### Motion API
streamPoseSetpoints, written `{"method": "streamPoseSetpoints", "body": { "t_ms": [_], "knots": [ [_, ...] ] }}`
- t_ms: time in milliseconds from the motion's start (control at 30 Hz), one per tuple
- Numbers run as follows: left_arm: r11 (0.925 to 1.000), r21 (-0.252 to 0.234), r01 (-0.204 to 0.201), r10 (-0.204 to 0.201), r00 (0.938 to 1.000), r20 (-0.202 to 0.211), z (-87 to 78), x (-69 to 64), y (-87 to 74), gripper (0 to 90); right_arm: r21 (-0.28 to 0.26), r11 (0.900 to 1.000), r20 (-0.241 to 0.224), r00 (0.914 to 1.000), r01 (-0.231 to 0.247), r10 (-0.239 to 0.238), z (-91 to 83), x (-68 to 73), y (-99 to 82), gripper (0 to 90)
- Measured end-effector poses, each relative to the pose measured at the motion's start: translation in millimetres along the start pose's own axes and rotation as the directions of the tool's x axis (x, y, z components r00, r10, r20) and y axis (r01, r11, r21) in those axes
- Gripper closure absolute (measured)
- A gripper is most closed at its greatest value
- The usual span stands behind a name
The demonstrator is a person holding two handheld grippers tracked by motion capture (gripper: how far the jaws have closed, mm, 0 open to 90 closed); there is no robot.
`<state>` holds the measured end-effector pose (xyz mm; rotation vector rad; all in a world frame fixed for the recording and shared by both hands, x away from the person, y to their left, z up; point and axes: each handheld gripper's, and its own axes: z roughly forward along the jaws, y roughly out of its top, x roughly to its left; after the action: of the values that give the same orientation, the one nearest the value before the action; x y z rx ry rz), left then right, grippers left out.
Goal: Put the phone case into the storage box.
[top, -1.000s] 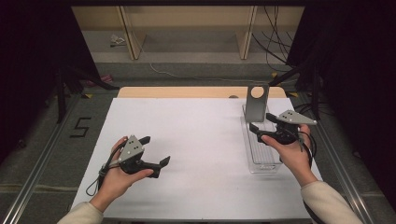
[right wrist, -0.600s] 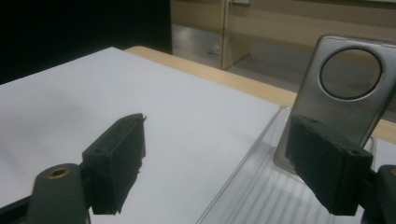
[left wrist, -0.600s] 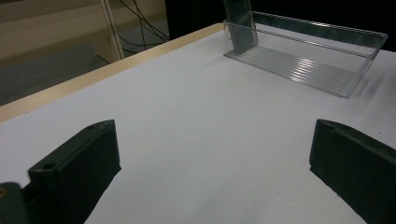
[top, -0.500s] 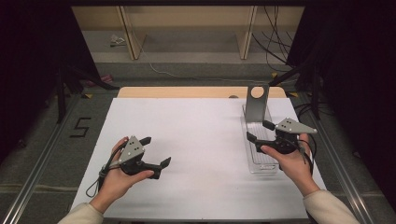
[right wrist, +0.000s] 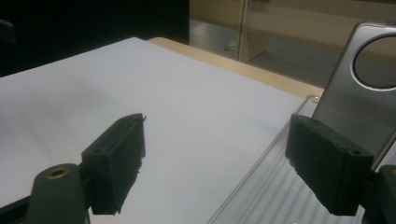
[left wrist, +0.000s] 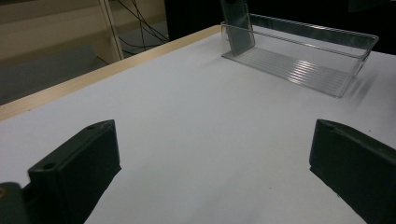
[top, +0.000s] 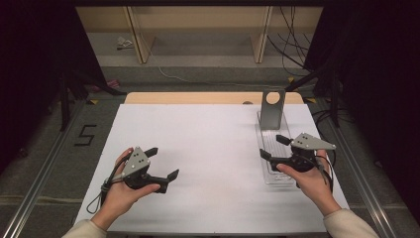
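Note:
A clear plastic tray lies along the right side of the white table. A grey metal plate with a round hole leans upright at the tray's far end. My right gripper hovers open over the tray's near half, one jaw above the tray and one above the white surface, nothing between them. My left gripper is held open low over the table's front left, jaws empty, pointing toward the tray.
A wooden strip runs along the table's far edge. Beyond it are wooden shelf legs and loose cables on the floor. A "5" mark sits on the floor at left, beside a metal rail.
My right gripper has drifted nearer and slightly down along the tray. The left gripper has barely moved.

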<state>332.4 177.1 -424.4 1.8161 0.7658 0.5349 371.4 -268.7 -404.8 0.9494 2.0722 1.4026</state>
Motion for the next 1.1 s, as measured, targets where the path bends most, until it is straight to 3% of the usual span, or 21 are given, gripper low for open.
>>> {"method": "streamPoseSetpoints", "body": {
  "t_ms": [500,1100],
  "knots": [
    [1.0000,0.004,-0.003,0.003,1.0000,0.006,-3.4,-2.4,-1.5,1.2,0.015,0.9999,-0.026,0.9996,0.007,-0.006,-10.6,6.2,-10.8,20.6],
    [0.9999,0.010,0.002,-0.002,1.0000,0.009,-3.4,-2.3,-3.9,1.2,0.015,0.9999,-0.020,0.9998,-0.009,0.009,-18.3,3.5,-17.9,20.4]
  ]
}}
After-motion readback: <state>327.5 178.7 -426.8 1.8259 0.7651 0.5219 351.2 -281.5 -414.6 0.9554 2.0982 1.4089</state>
